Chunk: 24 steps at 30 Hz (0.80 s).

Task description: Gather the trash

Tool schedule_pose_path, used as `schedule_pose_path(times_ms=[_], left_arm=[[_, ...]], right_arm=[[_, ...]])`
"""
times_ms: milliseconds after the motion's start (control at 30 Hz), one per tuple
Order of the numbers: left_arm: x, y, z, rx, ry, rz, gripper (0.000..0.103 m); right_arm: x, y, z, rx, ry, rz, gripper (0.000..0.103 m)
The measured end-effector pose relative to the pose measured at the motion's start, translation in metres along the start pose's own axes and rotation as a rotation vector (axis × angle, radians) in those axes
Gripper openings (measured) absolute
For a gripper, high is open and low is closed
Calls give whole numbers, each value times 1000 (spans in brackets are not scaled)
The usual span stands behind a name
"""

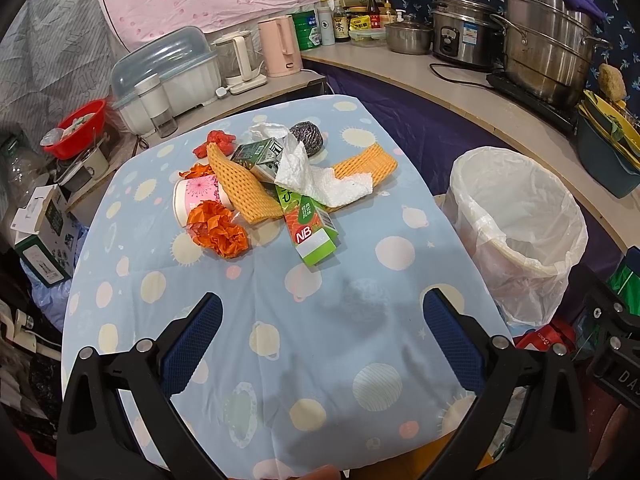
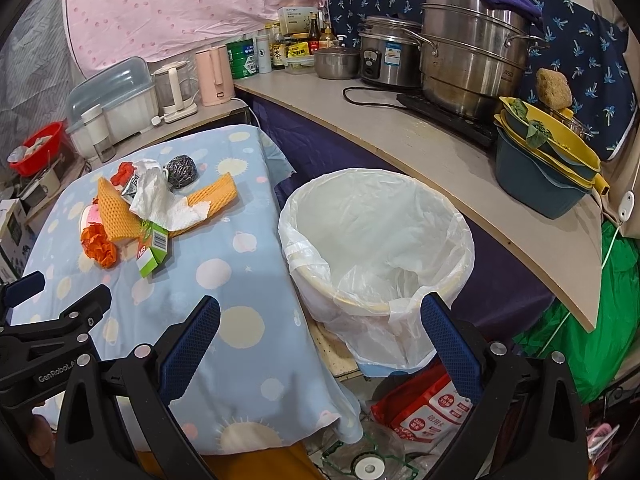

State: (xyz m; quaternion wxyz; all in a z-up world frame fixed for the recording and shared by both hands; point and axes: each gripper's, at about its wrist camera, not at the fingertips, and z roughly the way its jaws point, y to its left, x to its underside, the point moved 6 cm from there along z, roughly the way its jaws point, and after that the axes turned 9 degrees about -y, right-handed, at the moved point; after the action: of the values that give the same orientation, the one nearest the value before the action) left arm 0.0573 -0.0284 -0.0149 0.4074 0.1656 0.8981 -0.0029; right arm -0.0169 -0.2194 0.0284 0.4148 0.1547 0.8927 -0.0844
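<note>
A cramped home kitchen: rice cooker, stacked steamer pots, kettles, sauce bottles along the counter.

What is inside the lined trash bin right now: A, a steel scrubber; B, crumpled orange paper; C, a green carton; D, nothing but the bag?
D: the trash bin shows only its white liner, while the trash pile sits on the table.

Table under light-blue planet-print cloth carried trash pile: green carton, orange foam nets, white tissue, steel scourer, orange crumpled paper, paper cup.
</note>
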Motion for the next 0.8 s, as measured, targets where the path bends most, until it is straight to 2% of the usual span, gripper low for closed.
schedule_pose_path(times_ms=[267, 533, 800], left_arm=[[0, 1, 4, 3, 10, -11, 96], [13, 23, 19, 5, 81, -81, 96], [17, 59, 42, -52, 104, -152, 96]], right_arm=[[-1, 5, 2, -2, 0, -9, 96], [-3, 19, 15, -21, 9, -12, 96], [-18, 59, 48, -99, 1, -40, 96]])
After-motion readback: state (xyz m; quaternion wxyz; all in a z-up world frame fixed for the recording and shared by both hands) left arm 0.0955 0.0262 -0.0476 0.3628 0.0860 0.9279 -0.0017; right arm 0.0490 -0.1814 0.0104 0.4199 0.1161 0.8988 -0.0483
